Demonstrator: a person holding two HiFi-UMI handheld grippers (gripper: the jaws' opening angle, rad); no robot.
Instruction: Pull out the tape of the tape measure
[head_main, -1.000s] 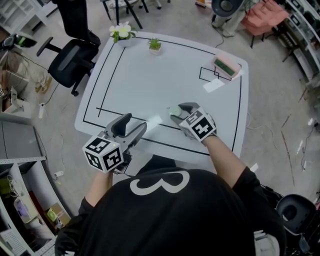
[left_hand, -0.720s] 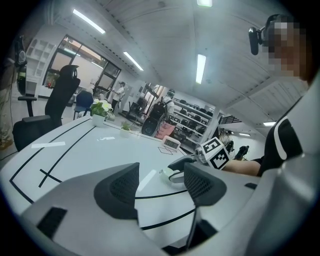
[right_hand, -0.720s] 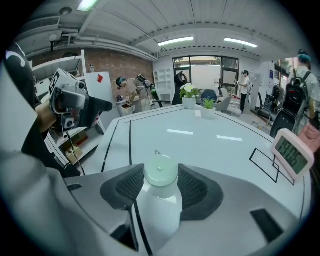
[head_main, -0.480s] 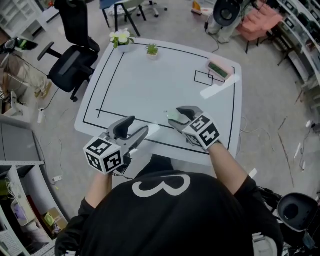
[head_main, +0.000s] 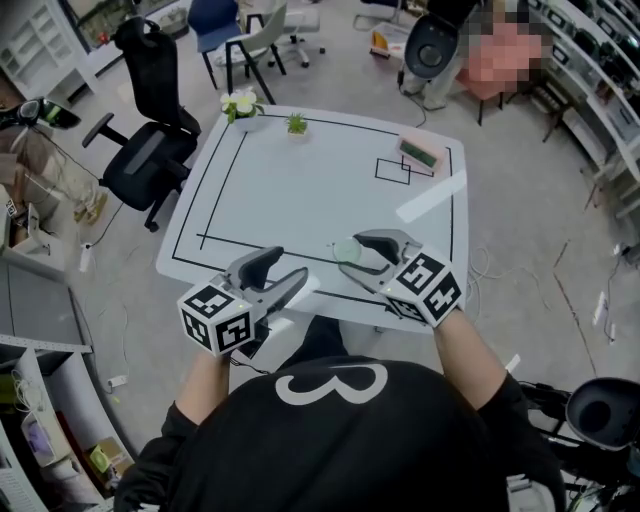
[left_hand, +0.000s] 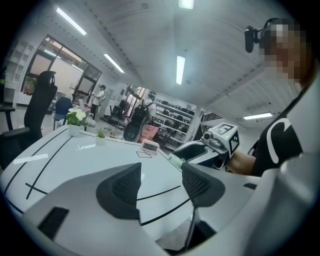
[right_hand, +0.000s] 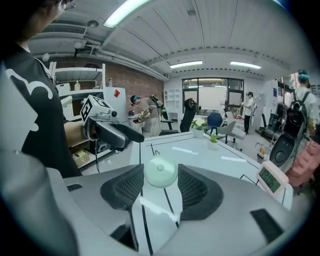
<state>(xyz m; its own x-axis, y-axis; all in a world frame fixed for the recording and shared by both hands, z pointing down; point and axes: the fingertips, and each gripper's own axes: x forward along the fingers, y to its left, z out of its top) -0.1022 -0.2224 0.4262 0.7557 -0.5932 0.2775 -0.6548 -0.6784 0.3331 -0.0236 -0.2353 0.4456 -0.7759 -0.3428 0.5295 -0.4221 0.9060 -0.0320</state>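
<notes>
Tape measure (head_main: 348, 250) pinched steady in right tongs (right_hand: 160, 180) above tabletop (head_main: 300, 190); left tongs (left_hand: 161, 182) spread, closing on nothing, probably angling for the tape end.

Table (head_main: 300, 190) middle open – flowers (head_main: 240, 103), plant (head_main: 296, 123), timer (head_main: 421, 152) crowd far edge.

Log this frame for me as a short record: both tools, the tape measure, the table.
Table: white, black lines; flower pot, small green plant, pink timer at far edge
Left tool: jaws closing, nothing between them, at the table's near edge
Right tool: shut on tape measure
Tape measure: round, pale green, clamped in the right tool
Tape: none visibly drawn out
</notes>
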